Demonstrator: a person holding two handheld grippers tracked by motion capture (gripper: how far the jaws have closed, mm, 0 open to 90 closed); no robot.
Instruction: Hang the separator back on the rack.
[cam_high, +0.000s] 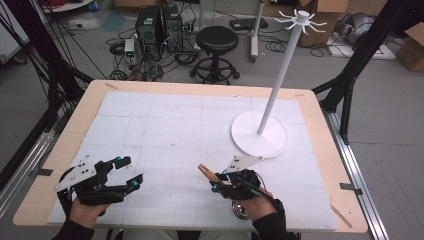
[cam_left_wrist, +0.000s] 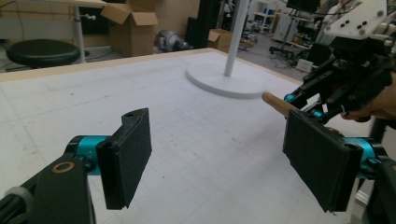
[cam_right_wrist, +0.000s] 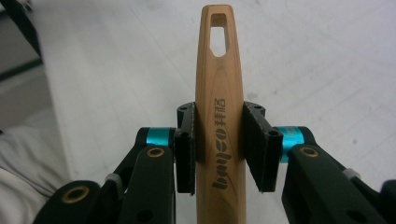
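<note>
Jaws of right gripper (cam_right_wrist: 218, 149) clamp wooden handle (cam_right_wrist: 218, 107), pointing forward-left

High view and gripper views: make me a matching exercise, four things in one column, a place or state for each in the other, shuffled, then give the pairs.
Things
1. left gripper
2. right gripper
3. white stand
4. black stool

Places or states
A. on the floor beyond the table's far edge
B. jaws wide apart, nothing between them
C. on the white mat, right of the table's middle
D. shut on a wooden handle with a slot near its tip

Pairs: 1-B, 2-D, 3-C, 4-A
</note>
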